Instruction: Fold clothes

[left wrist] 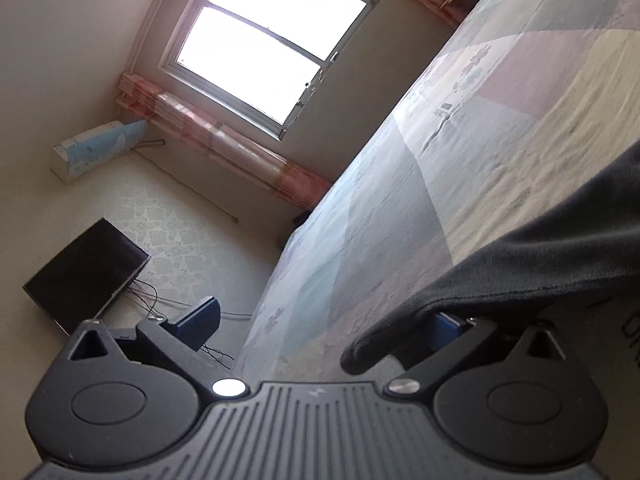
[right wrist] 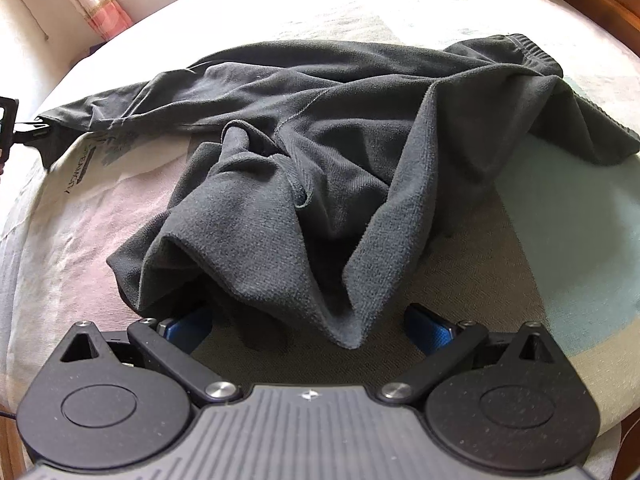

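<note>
Nearest the lens in the left wrist view, the left gripper has its fingers spread wide; a dark corner of the garment drapes over its right finger, so cloth lies on it but is not pinched. Beyond it, on the left of that view, a black monitor and loose cables sit on the pale floor under the window, with striped curtains running along the wall. To the right stretches the bed, covered in a pastel patchwork sheet.

In the right wrist view, the right gripper is likewise released, its fingers parted on either side of a hanging fold of the dark fleece, near the bed's front edge. The garment looks like a pair of trousers: one leg runs out far to the left, where the other gripper's tip shows at the hem, the elastic waistband sits at the far right, and the second leg is bunched in a heap in the middle, turned back on itself.

By my reading, folding has hardly begun. Nothing is laid flat or doubled over neatly; the crumpled leg needs drawing out and smoothing beside the straight one before any proper fold can be made.
</note>
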Tool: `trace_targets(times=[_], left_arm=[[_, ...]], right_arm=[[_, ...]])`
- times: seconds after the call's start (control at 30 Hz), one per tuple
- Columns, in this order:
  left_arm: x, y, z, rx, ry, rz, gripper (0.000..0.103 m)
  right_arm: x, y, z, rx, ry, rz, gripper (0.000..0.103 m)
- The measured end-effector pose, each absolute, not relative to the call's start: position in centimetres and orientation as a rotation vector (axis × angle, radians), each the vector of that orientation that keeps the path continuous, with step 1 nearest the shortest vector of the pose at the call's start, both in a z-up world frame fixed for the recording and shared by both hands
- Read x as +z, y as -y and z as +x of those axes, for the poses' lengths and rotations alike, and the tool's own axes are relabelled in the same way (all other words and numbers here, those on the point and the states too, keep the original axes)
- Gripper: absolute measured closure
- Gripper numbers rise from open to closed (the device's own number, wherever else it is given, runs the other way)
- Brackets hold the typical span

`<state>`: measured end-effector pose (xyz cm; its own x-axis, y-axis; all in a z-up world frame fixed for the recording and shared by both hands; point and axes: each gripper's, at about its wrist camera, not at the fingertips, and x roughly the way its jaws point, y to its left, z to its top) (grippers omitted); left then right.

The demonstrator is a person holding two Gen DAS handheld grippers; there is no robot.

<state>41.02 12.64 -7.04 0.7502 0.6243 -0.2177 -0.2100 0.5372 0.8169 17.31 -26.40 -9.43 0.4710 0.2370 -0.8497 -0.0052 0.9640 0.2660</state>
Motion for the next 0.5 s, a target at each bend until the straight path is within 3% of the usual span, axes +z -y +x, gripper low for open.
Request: trace_targets(times=[0.33,0.5], left_arm=[[-11.3,-14.1,39.0,0.349,-0.693,0.674,0.000],[-9.3,-17.3,39.2,0.271,-0.800,0.317,0.001]], right_arm=[[-9.2,26.0,17.9,0.148,-1.081,0.217,0.000],[-9.1,25.9,17.9,0.135,-1.088,0.203,0.000]])
